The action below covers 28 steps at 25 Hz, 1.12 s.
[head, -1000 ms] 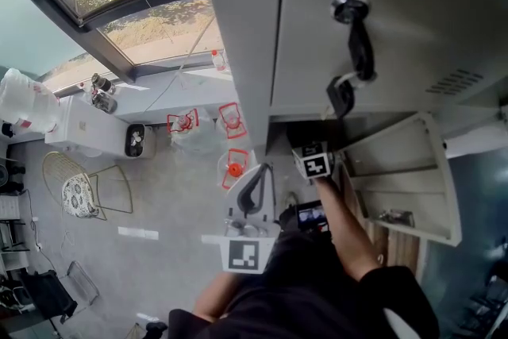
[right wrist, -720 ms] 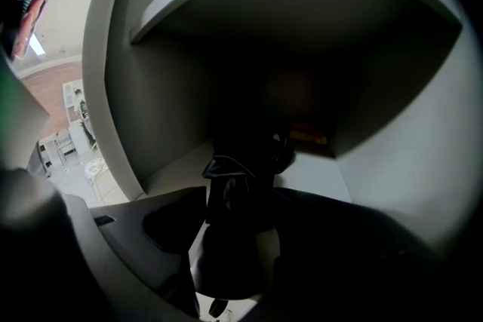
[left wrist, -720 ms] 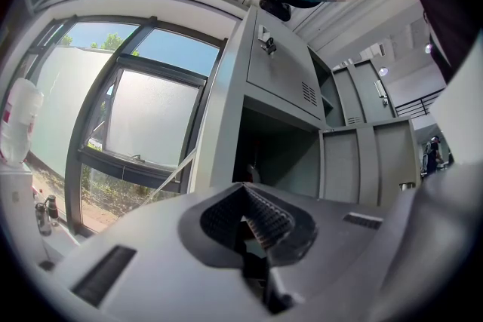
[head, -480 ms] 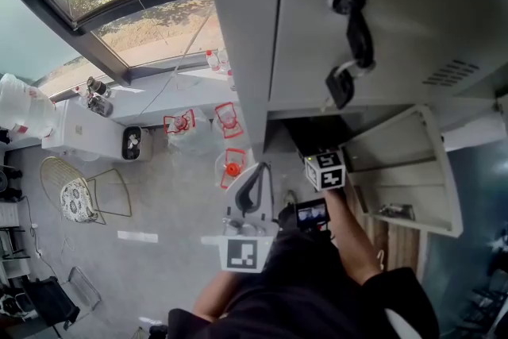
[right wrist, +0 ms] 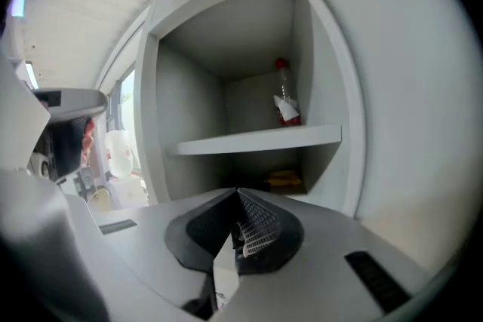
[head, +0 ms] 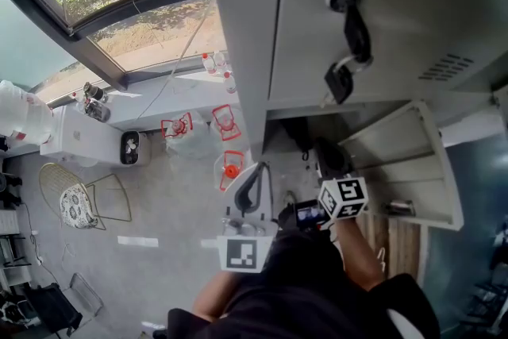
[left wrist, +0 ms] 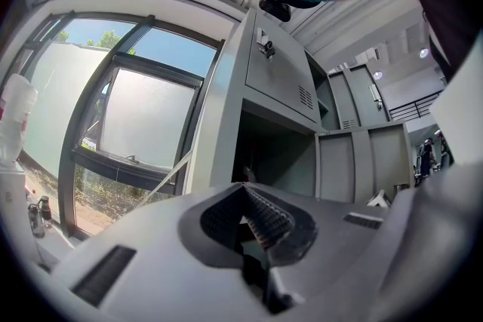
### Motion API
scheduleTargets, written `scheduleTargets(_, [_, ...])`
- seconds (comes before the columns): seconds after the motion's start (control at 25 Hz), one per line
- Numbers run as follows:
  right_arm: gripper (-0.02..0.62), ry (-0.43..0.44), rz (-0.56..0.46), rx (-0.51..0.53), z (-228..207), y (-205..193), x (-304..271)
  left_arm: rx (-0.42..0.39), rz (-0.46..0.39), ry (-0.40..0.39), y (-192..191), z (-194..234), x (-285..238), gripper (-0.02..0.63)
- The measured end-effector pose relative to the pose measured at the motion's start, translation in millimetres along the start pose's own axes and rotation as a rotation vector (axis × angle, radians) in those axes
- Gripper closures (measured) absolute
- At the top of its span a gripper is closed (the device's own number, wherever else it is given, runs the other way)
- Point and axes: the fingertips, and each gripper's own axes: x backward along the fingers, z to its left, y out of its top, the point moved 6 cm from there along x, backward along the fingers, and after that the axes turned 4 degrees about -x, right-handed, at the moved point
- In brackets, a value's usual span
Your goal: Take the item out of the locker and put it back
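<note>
Red-capped bottle (right wrist: 284, 96) on locker shelf (right wrist: 256, 139), yellow item (right wrist: 285, 179) beneath

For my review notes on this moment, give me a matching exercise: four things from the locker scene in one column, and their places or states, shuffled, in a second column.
Things:
1. bottle
2. yellow item
3. locker door
4. right gripper

Places or states:
A. swung open
B. jaws together, empty
C. on the shelf
D. under the shelf

Pairs: 1-C, 2-D, 3-A, 4-B.

The right gripper's jaws have just closed, with nothing between them.
</note>
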Motion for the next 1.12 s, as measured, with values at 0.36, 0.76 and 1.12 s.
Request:
scheduleTargets(0.36, [0.6, 0.074, -0.121, -0.018, 40.7, 22.4, 53.3, -0.011, -0.014, -0.004, -1.6, 5.7, -3.2, 0.615])
scheduleTargets(0.76, [0.601, 0.062, -0.137, -0.01, 35.0, 31.0, 52.6, -0.002, -0.015, -0.008, -1.4, 6.3, -7.5, 0.614])
scheduleTargets(1.12, [0.601, 0.063, -0.143, -0.01, 33.9, 33.7, 50.5, -0.002, -0.011, -0.005, -2.7, 6.8, -9.7, 0.615])
